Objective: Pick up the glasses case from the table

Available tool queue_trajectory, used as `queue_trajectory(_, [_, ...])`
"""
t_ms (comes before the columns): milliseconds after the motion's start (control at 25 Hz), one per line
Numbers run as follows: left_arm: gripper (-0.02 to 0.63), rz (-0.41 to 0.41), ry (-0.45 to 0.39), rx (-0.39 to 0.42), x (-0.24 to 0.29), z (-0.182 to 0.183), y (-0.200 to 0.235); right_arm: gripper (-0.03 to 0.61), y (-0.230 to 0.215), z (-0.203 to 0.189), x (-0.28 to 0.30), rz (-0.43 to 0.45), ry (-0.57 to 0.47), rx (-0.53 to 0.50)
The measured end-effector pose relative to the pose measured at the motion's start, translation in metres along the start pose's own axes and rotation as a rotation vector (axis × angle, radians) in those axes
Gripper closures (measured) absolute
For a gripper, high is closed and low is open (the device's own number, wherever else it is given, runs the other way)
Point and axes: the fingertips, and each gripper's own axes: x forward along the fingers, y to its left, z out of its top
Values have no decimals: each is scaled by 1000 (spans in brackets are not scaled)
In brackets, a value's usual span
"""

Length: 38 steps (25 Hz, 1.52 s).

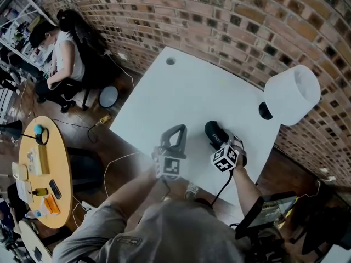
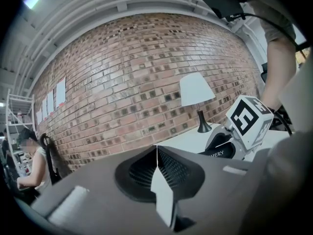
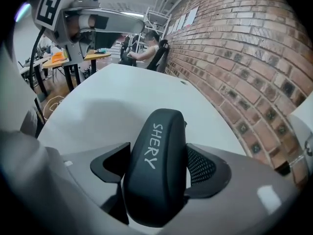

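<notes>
A black case [image 1: 216, 132] is seen lying on the white table [image 1: 181, 86], on the right side, not far from the white lamp [image 1: 292, 95]. The word SHERY is written on it in white. The right gripper [image 3: 159, 166] is held down over the near end of the case. Its jaws are spread wide, and the case is set between them, with a pad close on each side. The left gripper [image 2: 157, 168] is held above the near edge of the table, left of the case. Its jaws are pressed together, and nothing is held in them. A brick wall [image 1: 219, 15] is seen behind the table. A person [image 1: 63, 53] is seated far off to the left.
</notes>
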Motion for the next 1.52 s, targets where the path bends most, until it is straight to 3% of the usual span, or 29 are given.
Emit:
queue_trajectory(320, [611, 21, -15, -7, -6, 4, 11, 218, -4, 13, -13, -22, -59, 45])
queue_trajectory(680, [611, 42, -76, -19, -30, 22, 25, 218, -17, 54, -75, -144, -222, 159])
queue_trajectory(1040, [611, 60, -197, -71, -68, 53, 44, 218, -12, 100, -155, -283, -379, 242])
queue_trajectory(1520, [611, 53, -352, -100, -169, 93, 65, 218, 54, 146, -274, -443, -555, 331])
